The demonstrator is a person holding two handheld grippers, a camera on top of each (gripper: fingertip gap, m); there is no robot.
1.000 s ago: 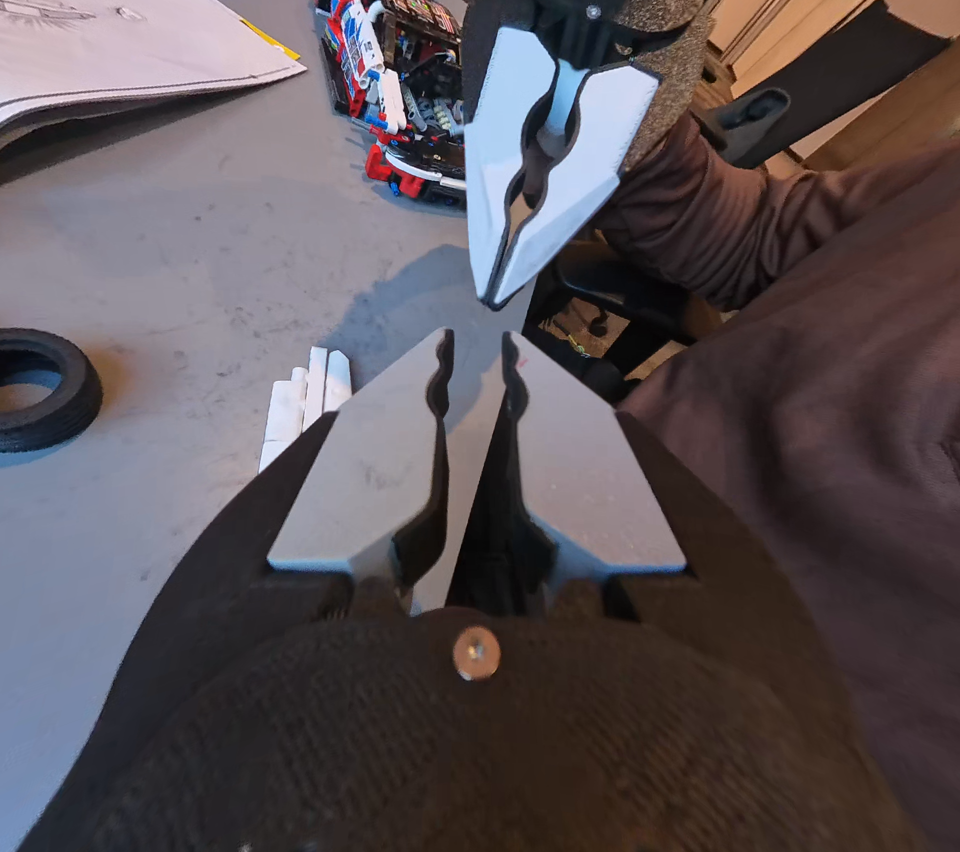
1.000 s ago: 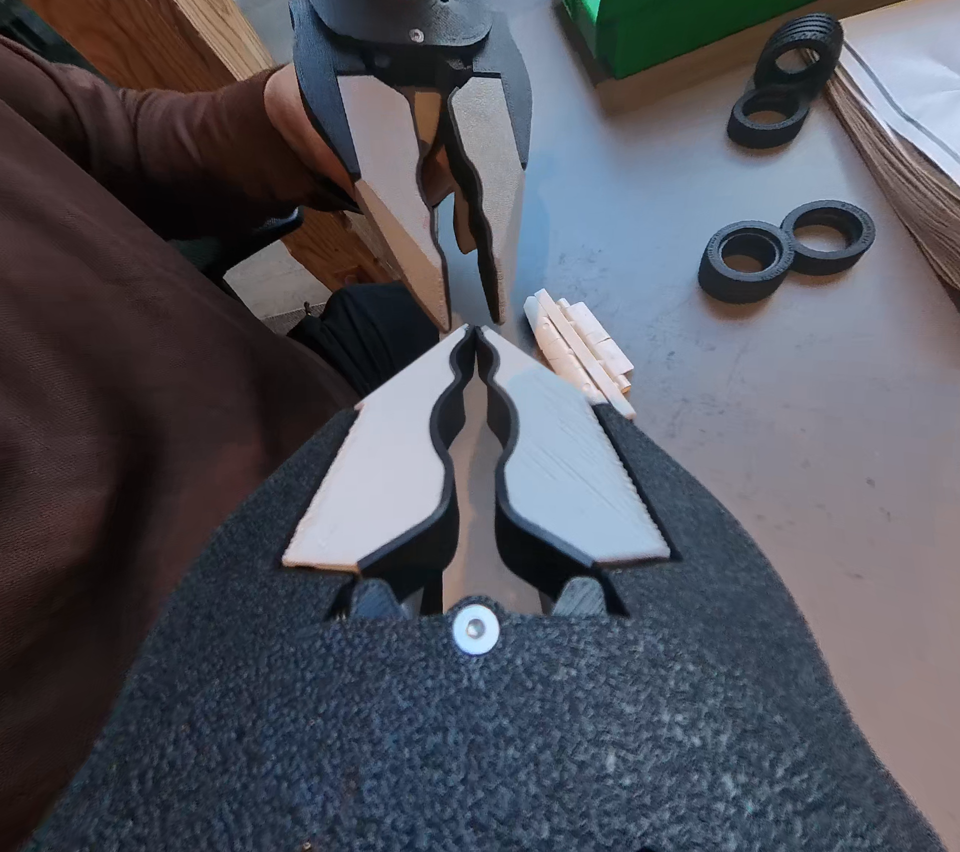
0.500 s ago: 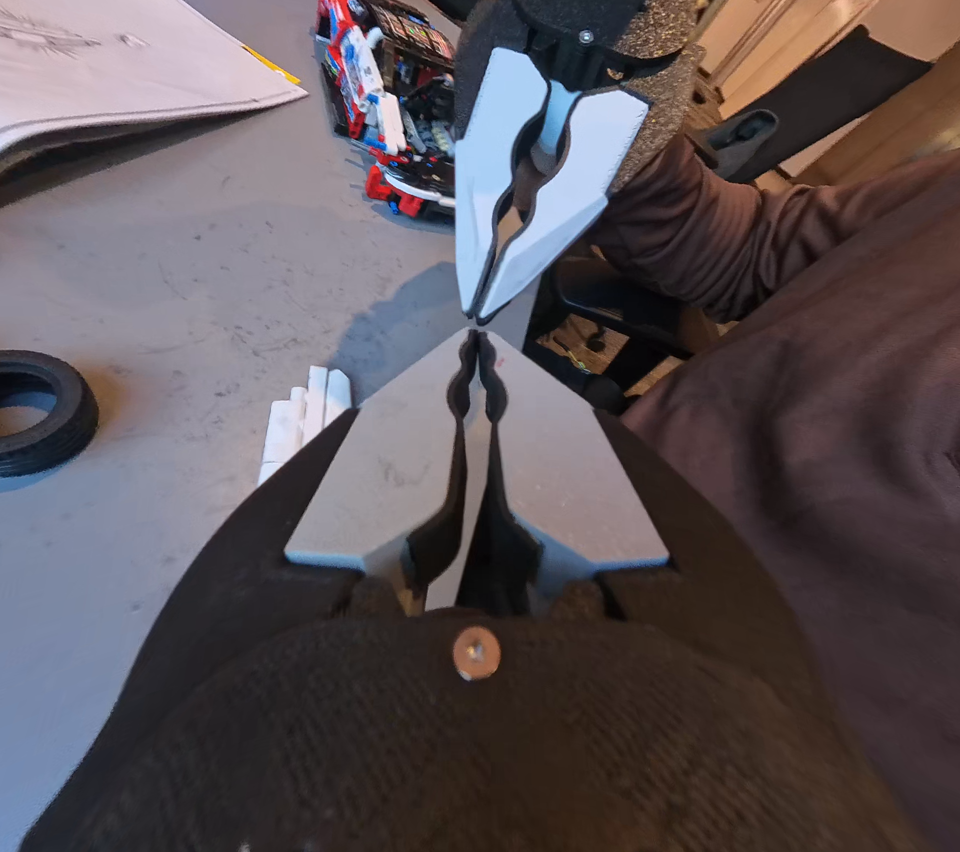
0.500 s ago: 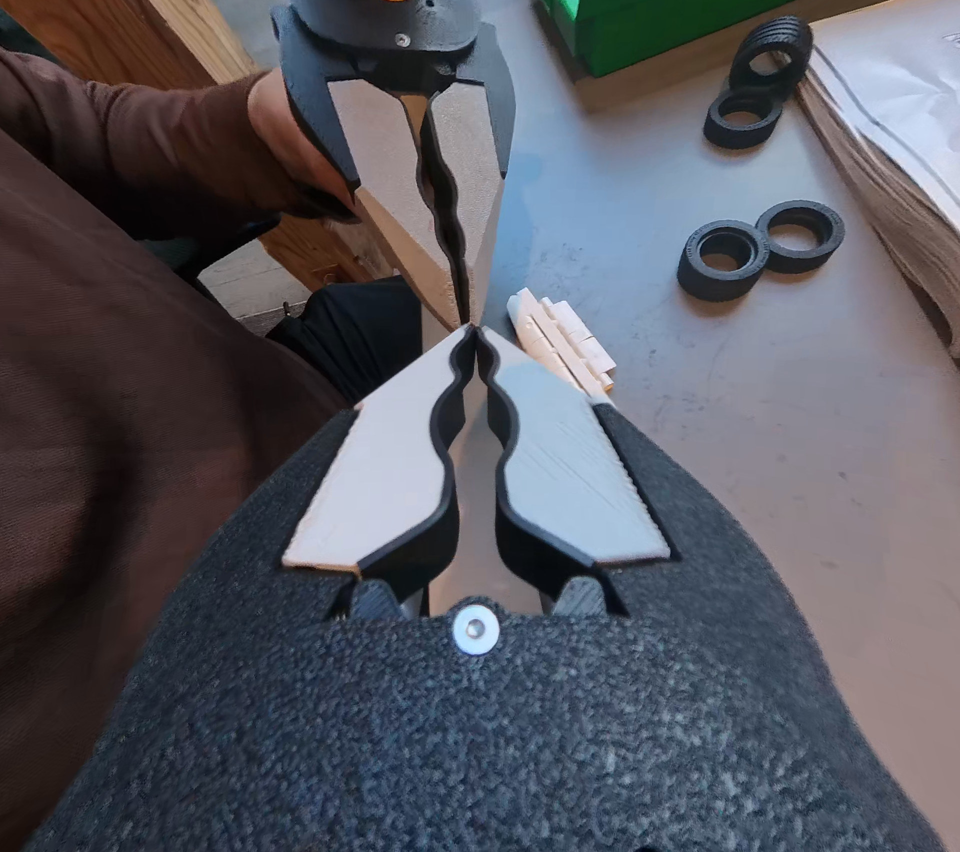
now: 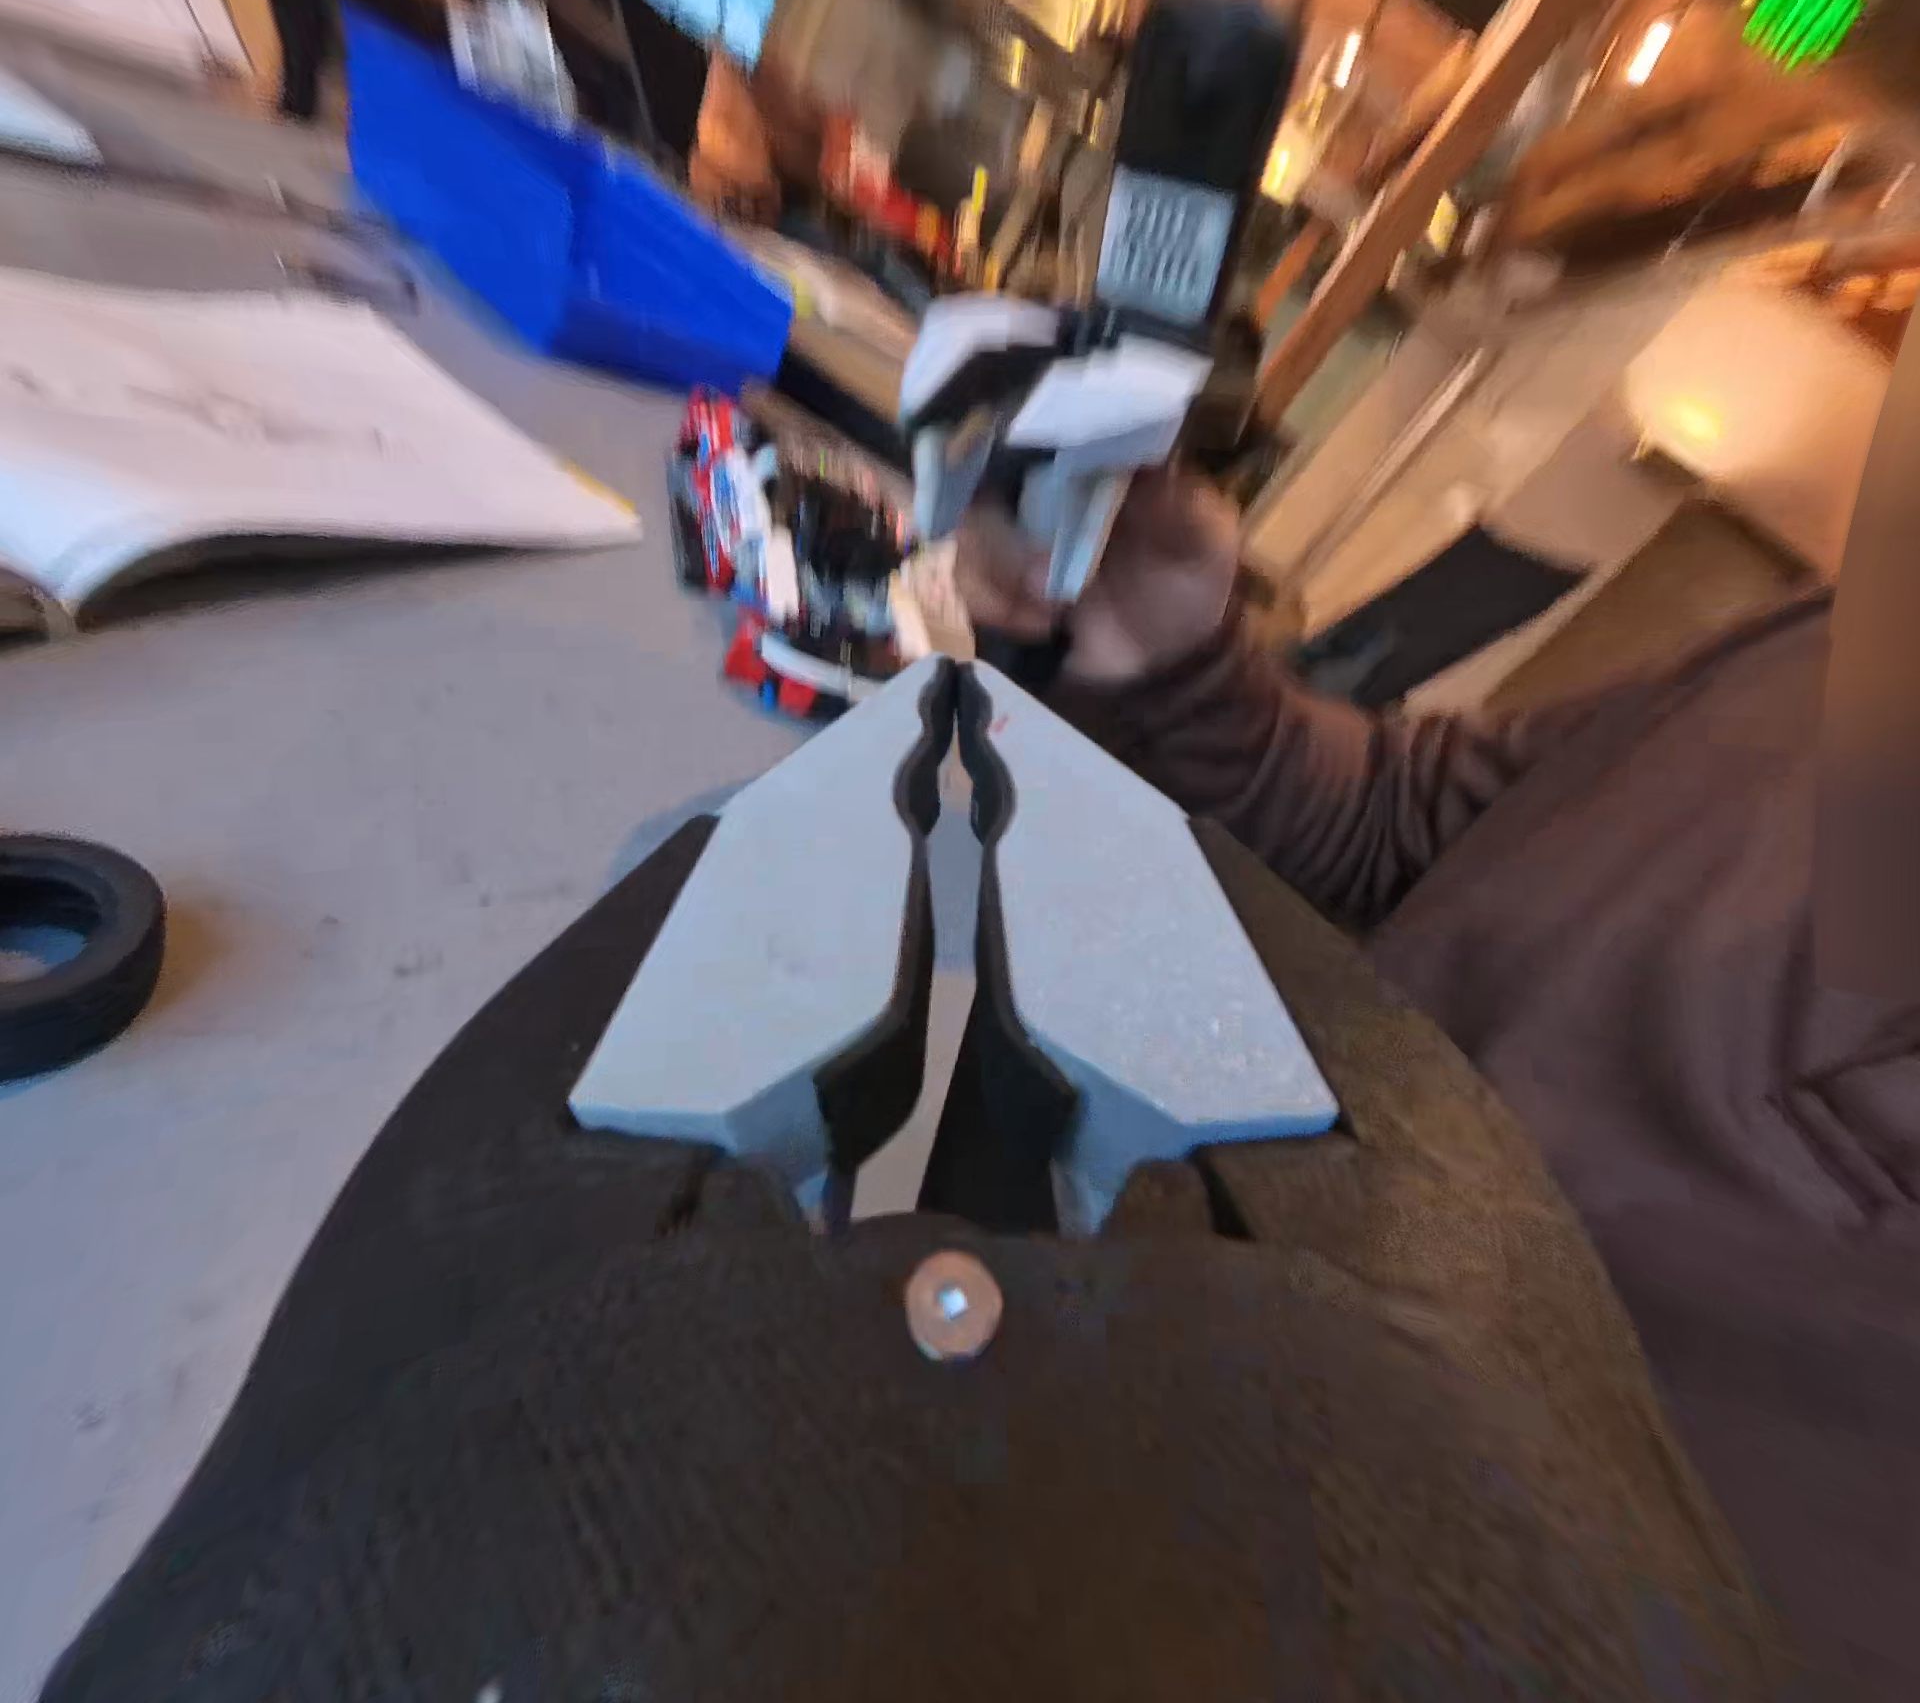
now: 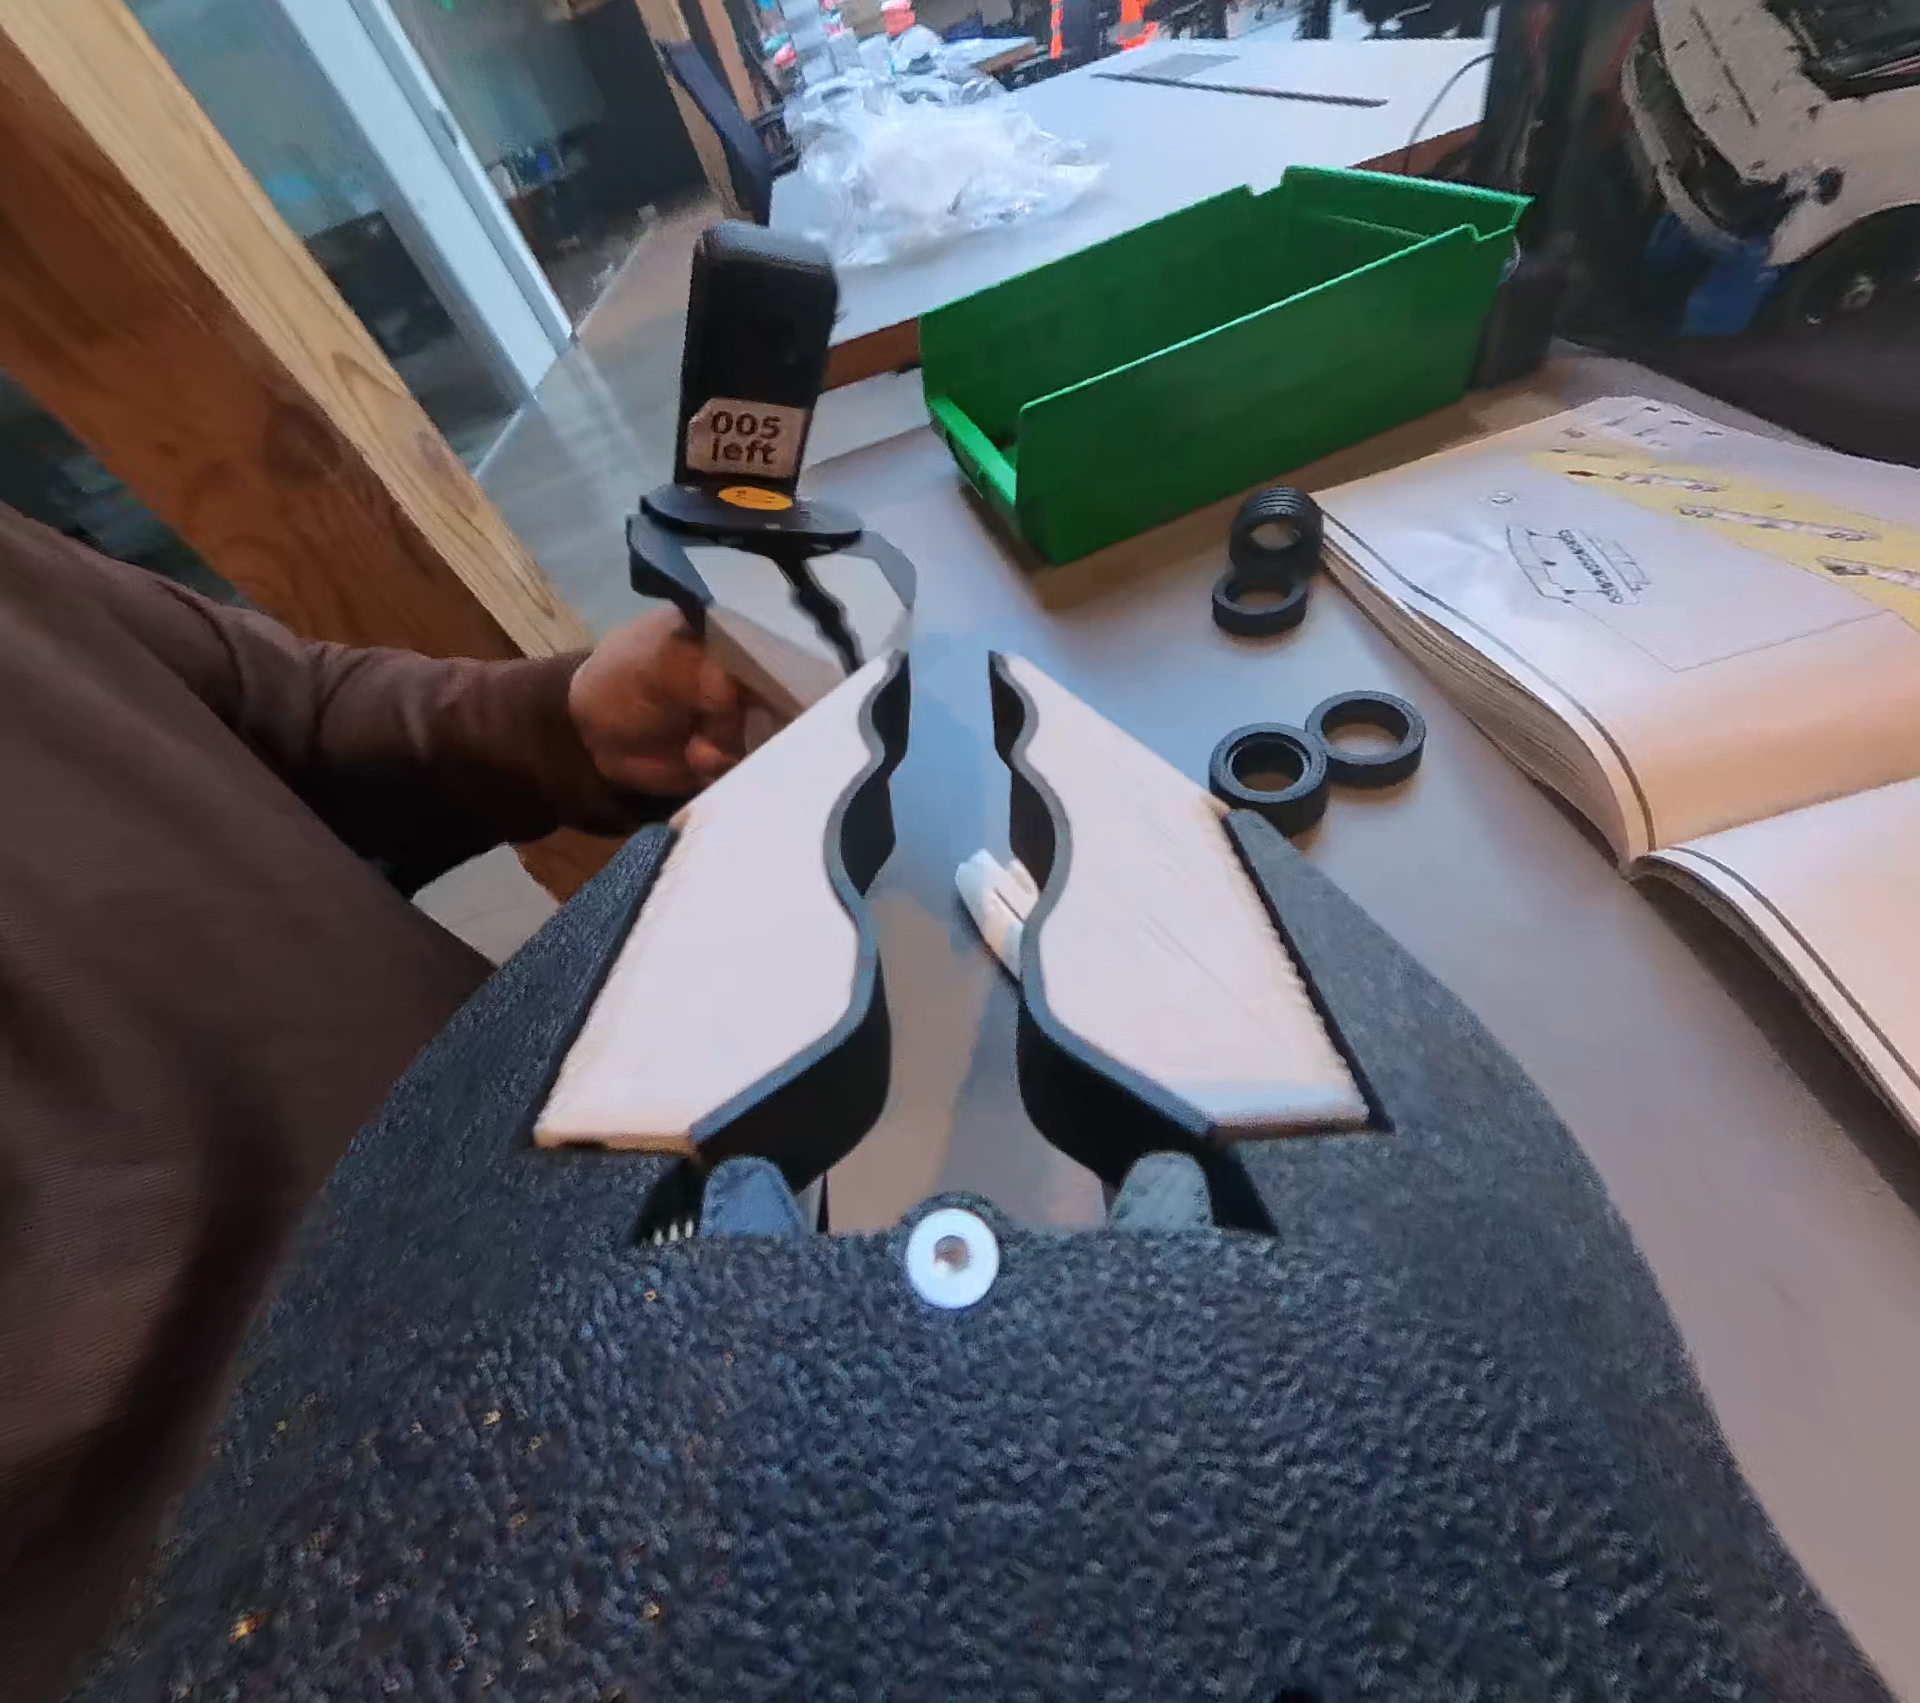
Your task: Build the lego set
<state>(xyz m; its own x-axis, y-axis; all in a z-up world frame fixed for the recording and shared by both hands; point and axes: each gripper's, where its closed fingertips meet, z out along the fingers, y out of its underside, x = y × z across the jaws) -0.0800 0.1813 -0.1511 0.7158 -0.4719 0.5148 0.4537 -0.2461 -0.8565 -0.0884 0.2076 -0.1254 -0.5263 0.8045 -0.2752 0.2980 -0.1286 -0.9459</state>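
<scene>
My left gripper [image 5: 951, 679] is shut and empty, held level above the grey table [image 5: 312, 801]; this view is blurred by motion. The partly built red, white and black lego car [image 5: 790, 552] stands on the table just beyond its tips. My right gripper [image 6: 948, 666] is open and empty above the table. A small stack of white lego pieces [image 6: 992, 900] lies on the table under it, seen between its fingers. Each gripper shows in the other's view: the right one [image 5: 1008, 510] open, the left one [image 6: 831, 614] shut, held in a hand.
Black tyres lie on the table: one at the left [image 5: 62, 947], a pair [image 6: 1314, 754] and a stack [image 6: 1273, 552] near the open instruction booklet [image 6: 1662, 635]. A green bin [image 6: 1226, 365] and a blue bin [image 5: 540, 219] stand at the back. My brown sleeve borders the table edge. Left tips to right tips: about 4 cm.
The two grippers met tip to tip, then drew apart and tilted up to level. The left gripper shut; the right gripper opened.
</scene>
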